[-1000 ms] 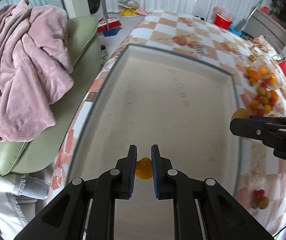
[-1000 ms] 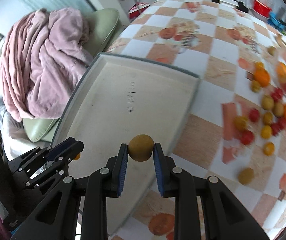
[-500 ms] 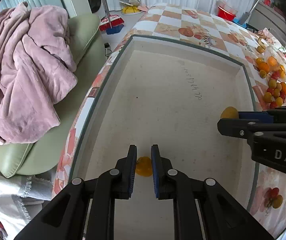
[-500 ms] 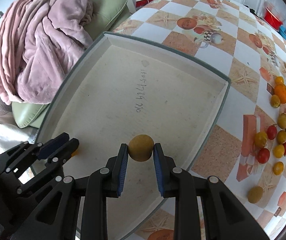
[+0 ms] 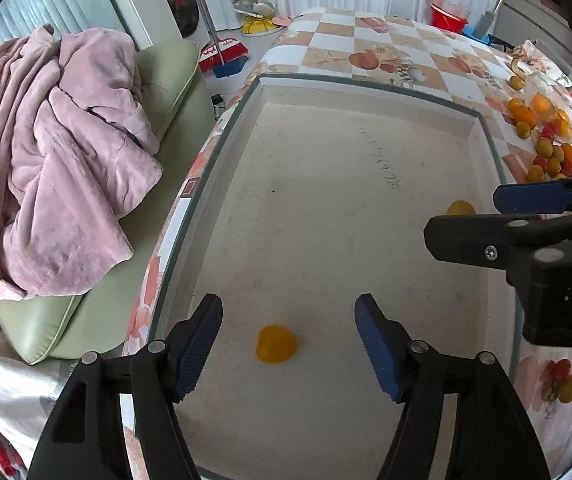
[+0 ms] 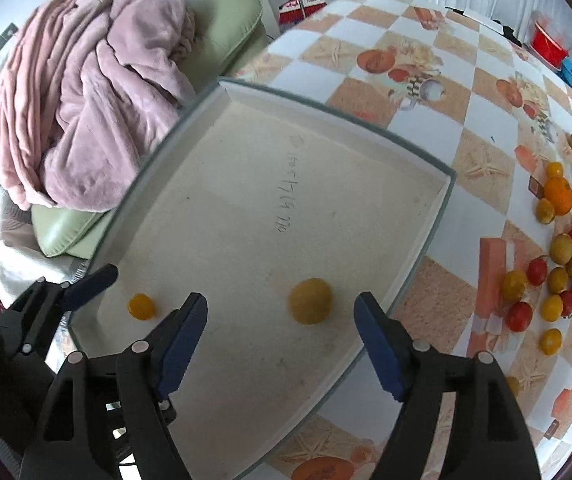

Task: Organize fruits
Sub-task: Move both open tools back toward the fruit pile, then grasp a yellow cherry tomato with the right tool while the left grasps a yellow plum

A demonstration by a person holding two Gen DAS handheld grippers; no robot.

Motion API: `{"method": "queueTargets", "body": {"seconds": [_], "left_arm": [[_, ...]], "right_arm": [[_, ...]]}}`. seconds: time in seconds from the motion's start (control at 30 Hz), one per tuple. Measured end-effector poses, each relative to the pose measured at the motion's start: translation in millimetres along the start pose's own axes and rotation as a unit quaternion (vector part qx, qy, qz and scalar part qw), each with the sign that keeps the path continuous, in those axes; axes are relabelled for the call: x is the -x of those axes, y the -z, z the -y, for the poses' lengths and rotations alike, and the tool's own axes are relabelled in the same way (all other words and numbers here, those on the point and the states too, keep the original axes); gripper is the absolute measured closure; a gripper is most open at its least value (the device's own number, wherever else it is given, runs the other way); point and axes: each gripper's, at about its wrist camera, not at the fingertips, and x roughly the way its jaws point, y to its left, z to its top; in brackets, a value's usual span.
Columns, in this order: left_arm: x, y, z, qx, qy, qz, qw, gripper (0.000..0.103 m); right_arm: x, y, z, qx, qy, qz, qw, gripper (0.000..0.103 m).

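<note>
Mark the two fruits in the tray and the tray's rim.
small orange fruit point(image 5: 276, 343), left wrist view, centre of its top.
larger yellow-brown fruit point(image 6: 310, 301), right wrist view, centre.
tray point(image 6: 325, 107), right wrist view, far rim.

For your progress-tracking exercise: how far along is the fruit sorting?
Done: two fruits lie in the tray, a small orange one and a larger yellow one. In hand: nothing; left tool and right tool are open. Left: the fruit pile on the tablecloth.

Unheld yellow fruit point(image 6: 310, 301) (on tray point(image 6: 413, 148))
</note>
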Motion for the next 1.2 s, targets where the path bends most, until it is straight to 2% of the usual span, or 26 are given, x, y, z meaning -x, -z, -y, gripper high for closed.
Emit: {"method": "queueTargets", "body": {"seconds": [0.17,0.37,0.63,0.9,1.0,1.2], "left_arm": [[10.9,-2.7,13.0,-0.016,0.001,0.004,0.9999,0.033],[26.3,-9.5,36.5,-0.037,0.008,0.014,0.9992,0.033],[45.8,-23.1,93.5,-0.077,0.049,0.033,0.9953,0.033],[48.4,-27.5,162.1,-0.113,0.091,0.030,0.9890,0.033],[45.4,-26.6,184.5,-0.124,0.101,0.027,0.9867,0.033],[31.0,-31.2,218.8,-0.138,0.115,0.024,0.9835,0.033]], "right_arm": [[11.5,2.4,6.8,-0.009,0.006,0.009,1.000,0.021],[33.2,15.7,36.2,-0.041,0.018,0.026,0.999,0.019],[61.8,63.6,113.0,-0.126,0.054,0.037,0.990,0.019],[75.8,107.1,183.3,-0.198,0.085,0.030,0.976,0.019],[77.6,111.2,200.6,-0.207,0.085,0.031,0.974,0.019],[76.7,97.3,219.5,-0.206,0.063,0.039,0.976,0.019]]}}
